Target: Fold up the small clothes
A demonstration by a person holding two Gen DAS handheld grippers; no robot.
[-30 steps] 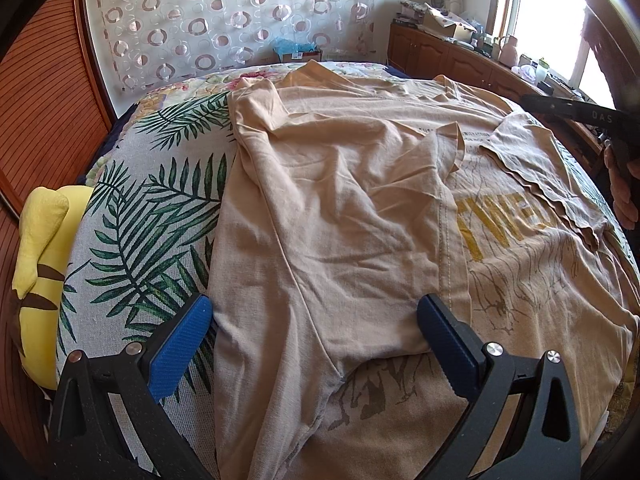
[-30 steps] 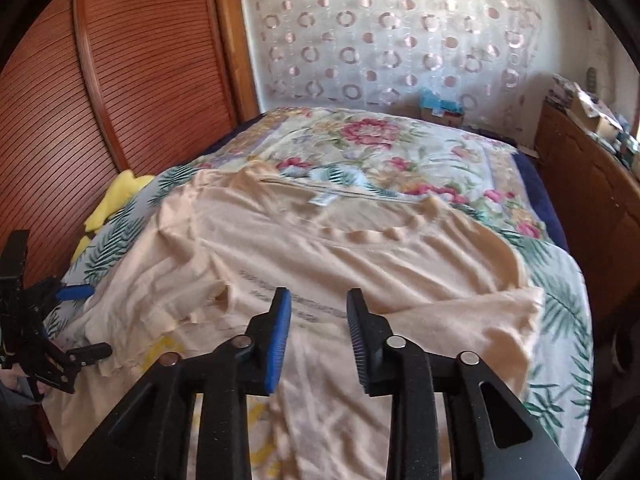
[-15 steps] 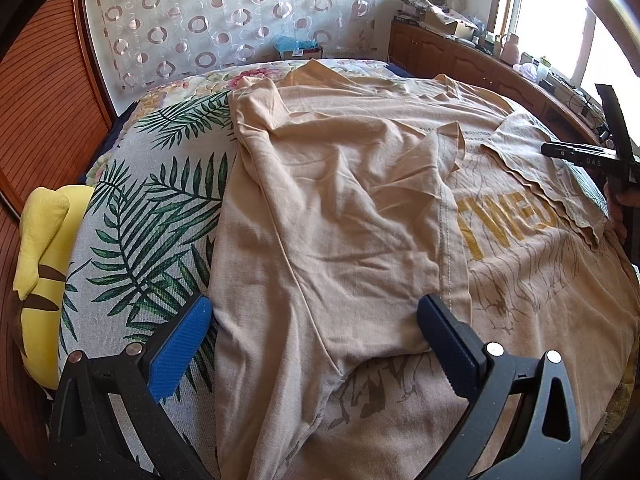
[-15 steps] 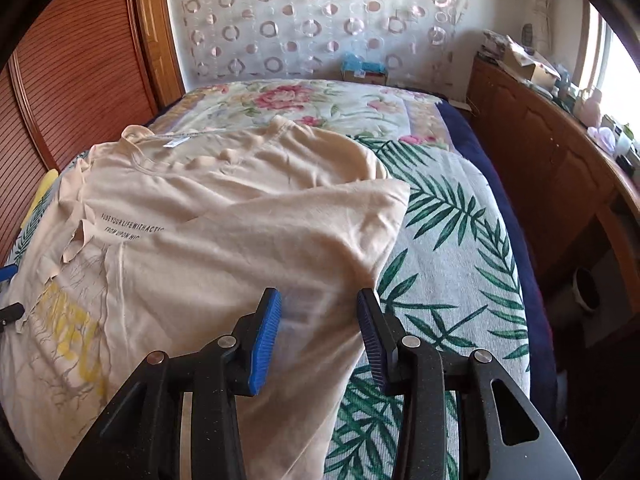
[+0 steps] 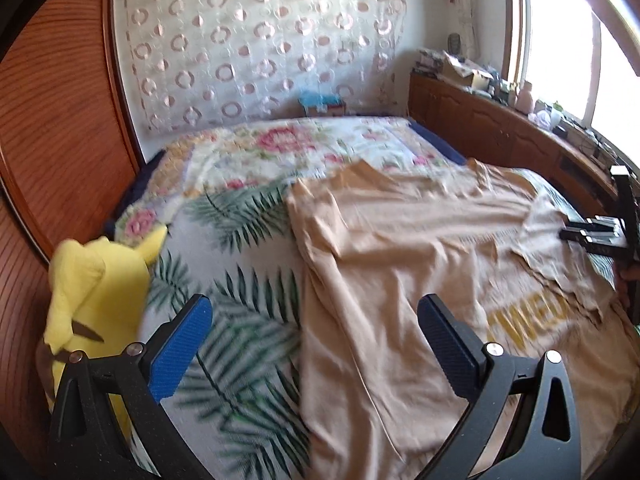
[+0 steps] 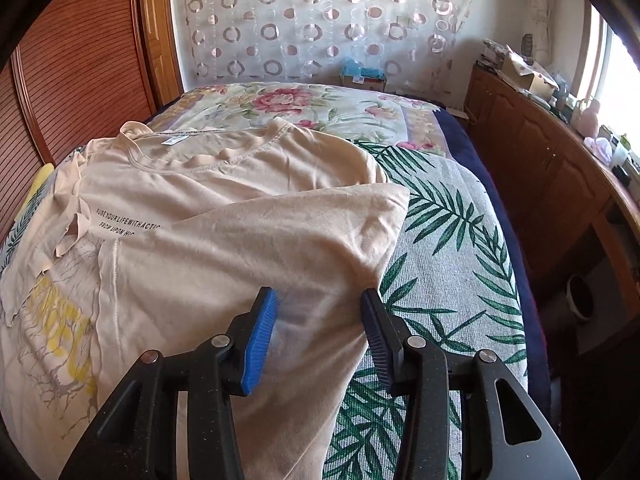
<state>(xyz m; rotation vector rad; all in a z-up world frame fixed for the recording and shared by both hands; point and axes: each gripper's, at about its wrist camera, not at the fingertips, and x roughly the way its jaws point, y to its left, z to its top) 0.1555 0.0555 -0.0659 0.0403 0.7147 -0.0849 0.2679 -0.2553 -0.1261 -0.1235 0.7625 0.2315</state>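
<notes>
both tools gape over the beige t-shirt [image 6: 208, 240], nothing gripped.

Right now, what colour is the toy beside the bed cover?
Yellow: the plush toy, clearest in the left wrist view.

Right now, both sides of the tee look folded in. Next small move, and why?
Probably close the right gripper on the beige T-shirt. Its jaws have just been opening and now straddle the folded edge without pinching it. The left gripper hangs open above the other side, holding nothing, so the next fold needs a grip first.
</notes>
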